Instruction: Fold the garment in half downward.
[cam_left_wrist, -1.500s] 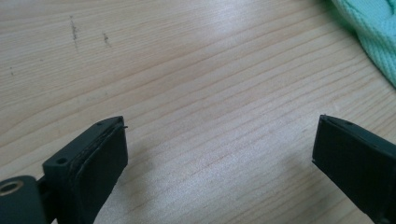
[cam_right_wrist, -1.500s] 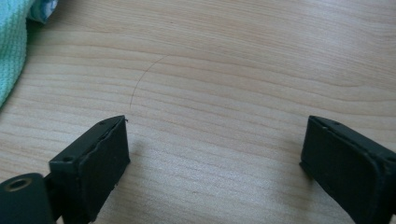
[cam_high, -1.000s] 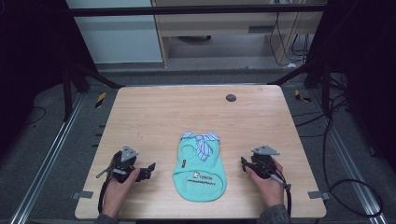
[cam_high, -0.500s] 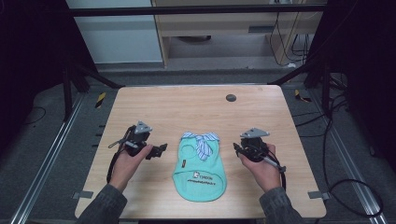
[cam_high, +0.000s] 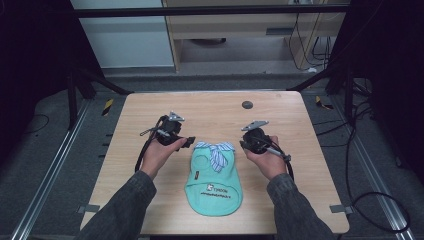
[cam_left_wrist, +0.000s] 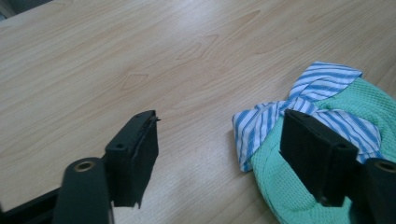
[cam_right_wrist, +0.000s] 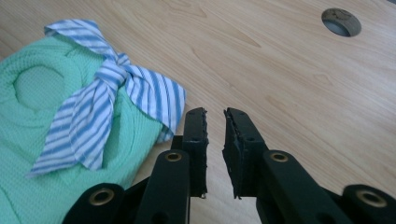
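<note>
A green garment (cam_high: 214, 180) with a striped collar (cam_high: 215, 150) lay on the table (cam_high: 280, 110). The left gripper (cam_high: 187, 143) gaped wide and empty; the right gripper (cam_high: 243, 145) was nearly closed, holding nothing

This looks like a lab: a bare wooden table (cam_high: 215, 107) stands inside a black metal frame (cam_high: 210, 10), with loose cables (cam_high: 372, 200) across the grey floor (cam_high: 45, 150) and plain cabinets (cam_high: 225, 20) behind.

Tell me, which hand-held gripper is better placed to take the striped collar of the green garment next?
Probably the left hand-held gripper: its jaws stand wide apart, one already over the striped collar. The right hand-held gripper has a narrow gap and sits beside the collar over bare table.
</note>
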